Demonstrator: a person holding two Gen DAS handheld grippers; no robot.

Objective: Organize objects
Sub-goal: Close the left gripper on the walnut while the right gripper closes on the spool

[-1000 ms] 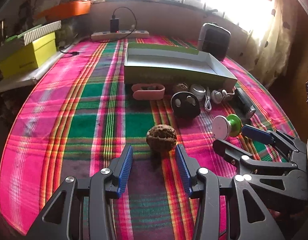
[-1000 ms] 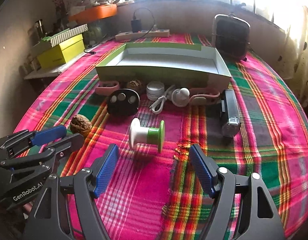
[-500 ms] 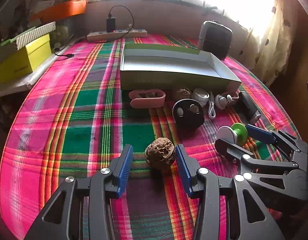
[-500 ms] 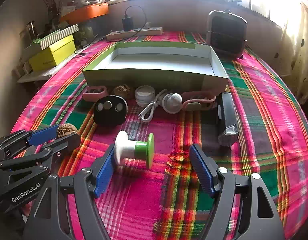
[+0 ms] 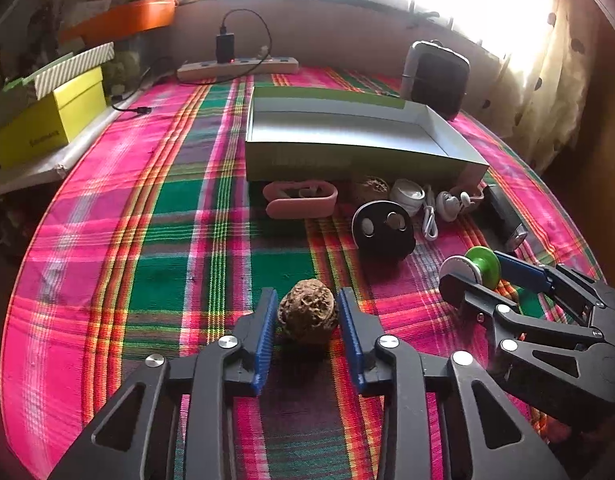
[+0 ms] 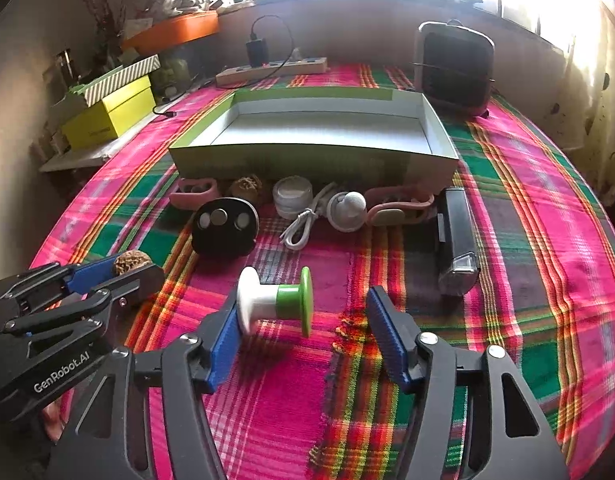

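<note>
A brown walnut (image 5: pixel 307 311) lies on the plaid cloth between the blue pads of my left gripper (image 5: pixel 308 312). The jaws are open, with small gaps on both sides. A white and green spool (image 6: pixel 275 300) lies on its side between the pads of my right gripper (image 6: pixel 303 320), its white end against the left pad (image 6: pixel 223 344). The right jaws are wide open. The open green and white box (image 6: pixel 307 160) stands beyond. The spool (image 5: pixel 473 266) and right gripper also show in the left wrist view.
Along the box front lie a pink case (image 5: pixel 301 199), a second walnut (image 5: pixel 372 188), a white jar (image 6: pixel 293 196), a white cable (image 6: pixel 301 226), a black round case (image 6: pixel 225 227) and a black torch (image 6: pixel 455 240). A heater (image 6: pixel 453 68) and power strip (image 6: pixel 271 68) stand behind.
Both grippers have moved forward. The walnut now sits between the left pads and the spool between the right pads. The left jaws have narrowed a little.
</note>
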